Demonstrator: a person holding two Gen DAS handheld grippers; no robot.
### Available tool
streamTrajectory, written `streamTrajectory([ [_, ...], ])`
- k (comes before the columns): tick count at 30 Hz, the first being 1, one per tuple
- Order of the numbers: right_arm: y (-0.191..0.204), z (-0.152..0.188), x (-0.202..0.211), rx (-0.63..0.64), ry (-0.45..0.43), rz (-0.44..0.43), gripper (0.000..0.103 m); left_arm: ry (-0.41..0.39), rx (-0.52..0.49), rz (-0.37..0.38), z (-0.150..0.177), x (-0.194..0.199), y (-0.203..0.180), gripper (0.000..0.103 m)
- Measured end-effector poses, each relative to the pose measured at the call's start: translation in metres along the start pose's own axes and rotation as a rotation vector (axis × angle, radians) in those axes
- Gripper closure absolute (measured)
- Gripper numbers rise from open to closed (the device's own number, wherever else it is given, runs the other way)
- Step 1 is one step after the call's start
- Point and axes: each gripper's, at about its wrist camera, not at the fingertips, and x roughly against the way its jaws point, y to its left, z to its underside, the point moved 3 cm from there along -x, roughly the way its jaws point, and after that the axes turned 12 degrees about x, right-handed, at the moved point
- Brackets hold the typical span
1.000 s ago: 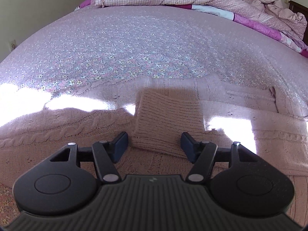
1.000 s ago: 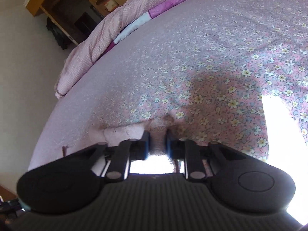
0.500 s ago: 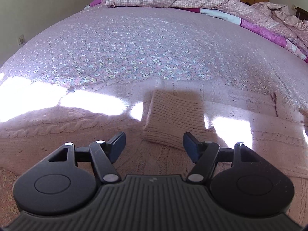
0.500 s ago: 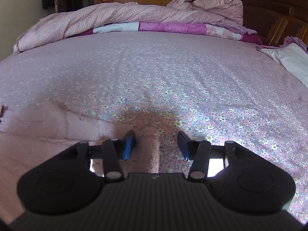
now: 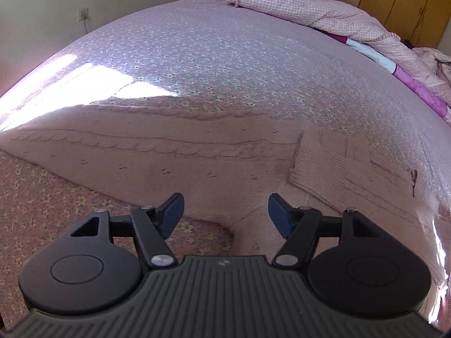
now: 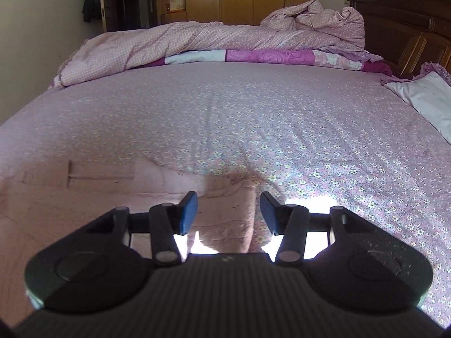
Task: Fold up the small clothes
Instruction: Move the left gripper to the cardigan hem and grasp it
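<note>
Both your grippers, left gripper (image 5: 226,214) and right gripper (image 6: 228,212), hover fingers apart, empty, above the pink cable-knit sweater (image 5: 180,152) on the floral bed (image 6: 253,118); snagging loose knit could drag the folded sleeve open.

The bed (image 6: 253,118), in a floral sheet, carries a pink knit sweater (image 5: 174,152) spread flat, a rumpled quilt (image 6: 174,42) and a pillow (image 6: 428,98).
</note>
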Motion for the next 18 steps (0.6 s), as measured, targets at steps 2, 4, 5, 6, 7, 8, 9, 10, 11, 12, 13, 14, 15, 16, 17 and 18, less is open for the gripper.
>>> streamTrajectory([
  [2,0.008,0.0,0.012,-0.014,0.002,-0.02,0.052,-0.01,0.017,-0.019,-0.002,0.007,0.013,0.03],
  [4,0.016,0.002,0.02,-0.021,0.022,-0.028,0.052,-0.012,0.037,-0.033,-0.003,0.011,0.026,0.03],
  [5,0.021,0.004,0.023,-0.025,0.026,-0.034,0.052,-0.012,0.052,-0.038,-0.003,0.013,0.034,0.03],
  [6,0.026,0.007,0.026,-0.03,0.028,-0.042,0.052,-0.012,0.065,-0.042,-0.004,0.014,0.04,0.03],
  [7,0.031,0.01,0.028,-0.034,0.033,-0.051,0.052,-0.011,0.08,-0.046,-0.004,0.016,0.047,0.03],
  [8,0.037,0.013,0.029,-0.037,0.042,-0.063,0.052,-0.009,0.091,-0.049,-0.003,0.018,0.053,0.03],
  [9,0.042,0.017,0.03,-0.04,0.053,-0.075,0.052,-0.008,0.099,-0.051,-0.003,0.019,0.058,0.03],
  [10,0.047,0.02,0.03,-0.042,0.065,-0.086,0.052,-0.007,0.104,-0.054,-0.003,0.02,0.062,0.03],
  [11,0.053,0.025,0.031,-0.045,0.078,-0.099,0.052,-0.008,0.107,-0.057,-0.003,0.021,0.066,0.03],
  [12,0.058,0.03,0.032,-0.049,0.089,-0.11,0.052,-0.009,0.109,-0.06,-0.003,0.021,0.069,0.03],
  [13,0.062,0.034,0.032,-0.053,0.098,-0.119,0.051,-0.01,0.111,-0.063,-0.003,0.022,0.073,0.03],
  [14,0.067,0.04,0.033,-0.056,0.108,-0.129,0.052,-0.01,0.117,-0.065,-0.003,0.021,0.076,0.03],
  [15,0.07,0.044,0.034,-0.057,0.118,-0.136,0.052,-0.008,0.125,-0.063,-0.003,0.022,0.079,0.03],
  [16,0.073,0.048,0.034,-0.055,0.128,-0.144,0.051,-0.006,0.135,-0.057,-0.004,0.021,0.081,0.03],
  [17,0.077,0.054,0.035,-0.05,0.14,-0.156,0.051,-0.005,0.143,-0.05,-0.004,0.02,0.084,0.03],
  [18,0.079,0.058,0.034,-0.045,0.151,-0.165,0.051,-0.005,0.149,-0.047,-0.005,0.021,0.086,0.03],
])
